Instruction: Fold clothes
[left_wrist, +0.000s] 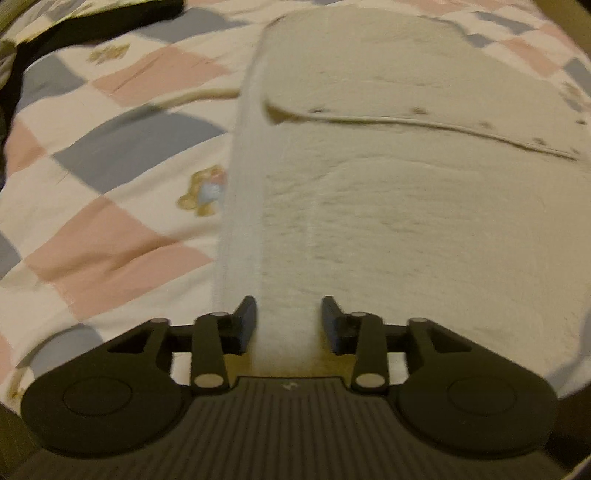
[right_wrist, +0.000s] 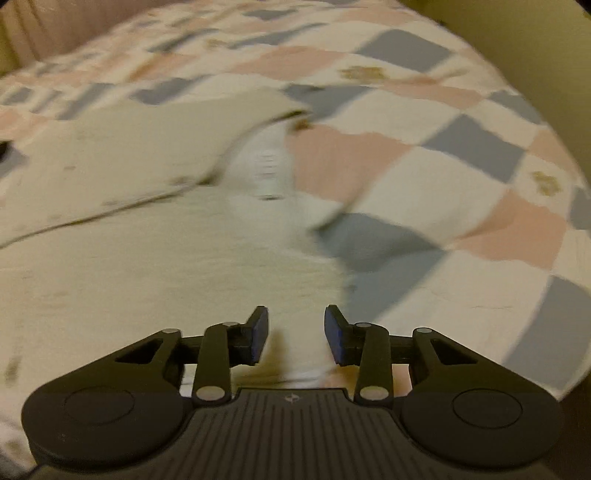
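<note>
A cream fleece garment (left_wrist: 388, 206) lies flat on the checked bed cover, with a folded flap (left_wrist: 406, 85) across its far part and small dark buttons along the flap's edge. My left gripper (left_wrist: 288, 321) is open, its jaws straddling the garment's near left edge without pinching it. In the right wrist view the same cream garment (right_wrist: 129, 240) fills the left half, its paler right edge (right_wrist: 273, 173) running away from me. My right gripper (right_wrist: 295, 332) is open over the near right edge of the cloth. Both views are blurred.
The bed cover (left_wrist: 110, 155) has pink, blue-grey and white squares (right_wrist: 461, 155) with small bear prints (left_wrist: 205, 190). A dark cloth (left_wrist: 74, 26) lies at the far left corner. A padded headboard (right_wrist: 48, 26) stands at the back left in the right wrist view.
</note>
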